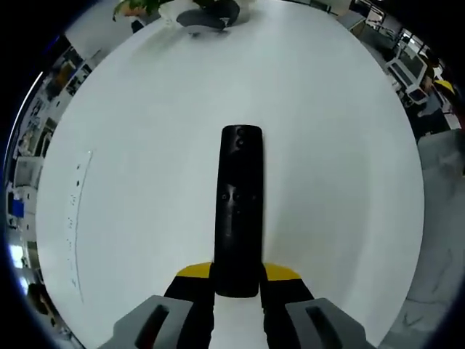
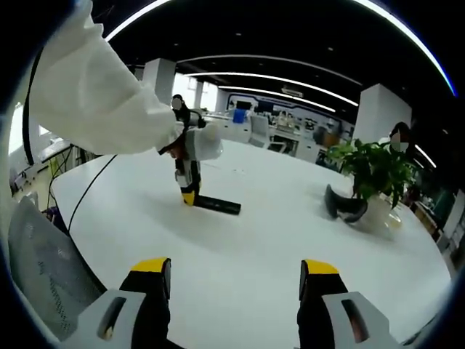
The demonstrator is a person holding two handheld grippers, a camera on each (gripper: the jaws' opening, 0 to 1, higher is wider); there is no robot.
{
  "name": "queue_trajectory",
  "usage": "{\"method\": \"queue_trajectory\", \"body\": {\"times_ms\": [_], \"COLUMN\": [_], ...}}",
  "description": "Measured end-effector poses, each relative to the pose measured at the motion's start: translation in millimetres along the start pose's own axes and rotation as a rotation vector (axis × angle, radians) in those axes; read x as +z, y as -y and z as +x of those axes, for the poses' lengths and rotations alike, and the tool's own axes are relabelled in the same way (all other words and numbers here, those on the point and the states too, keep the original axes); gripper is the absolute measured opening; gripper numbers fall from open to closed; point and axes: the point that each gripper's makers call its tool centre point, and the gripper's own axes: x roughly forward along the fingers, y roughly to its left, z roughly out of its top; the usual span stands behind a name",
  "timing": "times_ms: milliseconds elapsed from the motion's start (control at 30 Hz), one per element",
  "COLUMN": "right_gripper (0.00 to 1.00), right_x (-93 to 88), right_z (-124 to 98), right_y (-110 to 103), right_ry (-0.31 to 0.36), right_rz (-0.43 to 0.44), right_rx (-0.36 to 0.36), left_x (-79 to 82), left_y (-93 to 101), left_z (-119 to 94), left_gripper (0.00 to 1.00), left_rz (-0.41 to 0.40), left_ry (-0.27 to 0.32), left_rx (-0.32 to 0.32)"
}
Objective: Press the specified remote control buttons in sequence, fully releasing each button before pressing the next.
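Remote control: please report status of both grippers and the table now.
Left gripper shut on remote control, flat on white table. Right gripper open, holding nothing, back from it. Potted plant far side, not in the way.

Left gripper (image 1: 237, 282) clamped shut; right gripper (image 2: 236, 280) jaws apart.

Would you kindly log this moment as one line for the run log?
left gripper: shut on remote control, flat on white table | right gripper: open, apart from remote | potted plant on table
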Motion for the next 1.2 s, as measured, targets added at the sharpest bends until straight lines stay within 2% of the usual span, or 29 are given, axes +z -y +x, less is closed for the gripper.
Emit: {"method": "queue_trajectory", "body": {"times_ms": [300,433,667,867,1200], "right_gripper": [0.71,0.66,0.65,0.53,0.44], "right_x": [1.0,0.4,1.5,2.4,2.3], "right_z": [0,-1,-1,-3,-4], "right_y": [-1,-4,-3,-6,-9], "right_ry": [0.003,-0.001,0.008,0.011,0.008], "right_rz": [-0.005,-0.010,-0.002,0.011,0.011], "right_rx": [0.005,0.020,0.018,0.042,0.059], "left_x": [-3.1,-4.6,-7.3,-9.7,-12.5], "left_y": [25.3,33.5,57.0,81.0,102.1], "left_z": [0,-1,-3,-5,-6], "left_gripper": [0.23,0.23,0.23,0.23,0.23], "left_rz": [0.028,0.023,0.046,0.081,0.089], "left_ry": [-0.014,-0.015,-0.024,-0.039,-0.022], "left_rx": [-0.007,-0.007,-0.013,-0.013,-0.017]}}
